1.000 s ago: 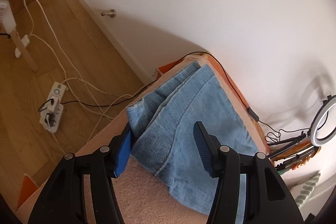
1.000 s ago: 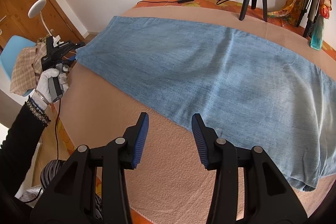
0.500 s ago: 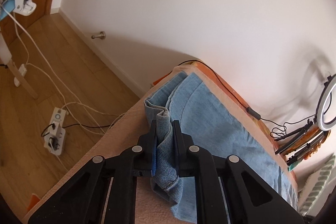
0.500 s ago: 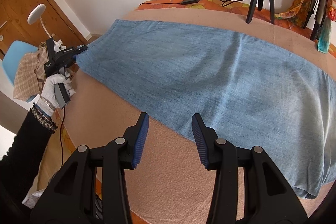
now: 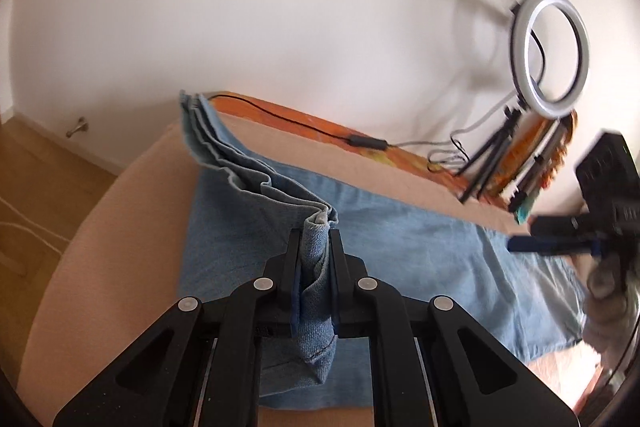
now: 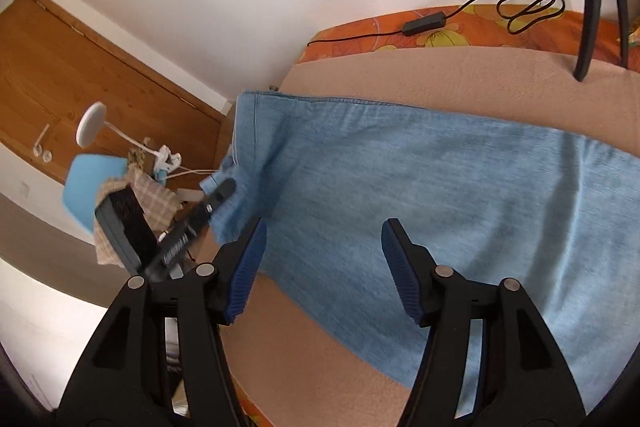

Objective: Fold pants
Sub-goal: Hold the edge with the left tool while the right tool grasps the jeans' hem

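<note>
Light blue denim pants (image 5: pixel 420 259) lie stretched across a peach towel (image 5: pixel 120 235). My left gripper (image 5: pixel 316 239) is shut on the leg hem, which is lifted off the towel so that its layers hang bunched above the flat leg. In the right wrist view the pants (image 6: pixel 440 187) run from the left end to the right edge, and the left gripper (image 6: pixel 218 193) pinches the hem corner there. My right gripper (image 6: pixel 324 267) hovers over the near edge of the leg; its jaws are opening, with denim below them and nothing pressed between the pads. It also shows as the right gripper (image 5: pixel 560 245) in a gloved hand.
A ring light (image 5: pixel 552 51) on a tripod (image 6: pixel 588 7) stands at the back. A black cable with an adapter (image 6: pixel 424 23) lies on the orange flowered cloth (image 6: pixel 460 35). Beyond the table's left end are a blue chair (image 6: pixel 88 183), a wooden door (image 6: pixel 60 75) and floor.
The left gripper closed on the hem, lifted it and carried it to the right over the leg. The right gripper swung toward the hem end and its jaws spread wider.
</note>
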Demonstrator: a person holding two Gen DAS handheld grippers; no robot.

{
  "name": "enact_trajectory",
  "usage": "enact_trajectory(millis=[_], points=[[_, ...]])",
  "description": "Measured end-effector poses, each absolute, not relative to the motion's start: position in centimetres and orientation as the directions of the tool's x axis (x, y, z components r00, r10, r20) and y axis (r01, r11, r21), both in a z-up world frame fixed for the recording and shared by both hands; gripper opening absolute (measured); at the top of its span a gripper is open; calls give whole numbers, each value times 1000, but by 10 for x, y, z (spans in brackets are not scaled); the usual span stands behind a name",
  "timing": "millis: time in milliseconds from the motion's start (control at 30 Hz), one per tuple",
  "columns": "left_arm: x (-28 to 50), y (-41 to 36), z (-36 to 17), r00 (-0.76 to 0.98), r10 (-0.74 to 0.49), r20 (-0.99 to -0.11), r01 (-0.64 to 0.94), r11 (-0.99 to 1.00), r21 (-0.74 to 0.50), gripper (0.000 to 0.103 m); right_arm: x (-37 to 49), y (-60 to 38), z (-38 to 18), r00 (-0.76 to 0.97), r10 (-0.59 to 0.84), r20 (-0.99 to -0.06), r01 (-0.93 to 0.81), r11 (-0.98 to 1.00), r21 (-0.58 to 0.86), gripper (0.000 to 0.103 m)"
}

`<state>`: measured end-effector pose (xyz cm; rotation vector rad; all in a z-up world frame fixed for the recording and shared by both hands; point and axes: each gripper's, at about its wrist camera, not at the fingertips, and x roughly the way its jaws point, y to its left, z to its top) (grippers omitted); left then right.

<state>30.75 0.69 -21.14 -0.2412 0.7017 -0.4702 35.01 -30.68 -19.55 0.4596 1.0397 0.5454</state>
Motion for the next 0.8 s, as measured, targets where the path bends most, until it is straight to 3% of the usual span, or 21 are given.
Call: enact_trajectory(millis=[200, 433, 633, 800], points=[[289, -37, -222, 621, -494, -608, 432, 864, -260, 9, 397, -276, -219, 327, 652, -684, -198, 755, 625, 63], [263, -51, -224, 632, -474, -613, 478, 861, -174, 9, 430, -193, -190, 234, 598, -767, -401, 778, 484, 68], [239, -76, -226, 637, -465, -615, 561, 826, -44, 9, 441, -115, -179, 169, 476, -863, -520, 787, 332, 69], [235, -78, -225, 618, -491, -614, 588, 807, -53, 9, 447, -76, -194, 151, 266, -952, -543, 827, 145, 69]])
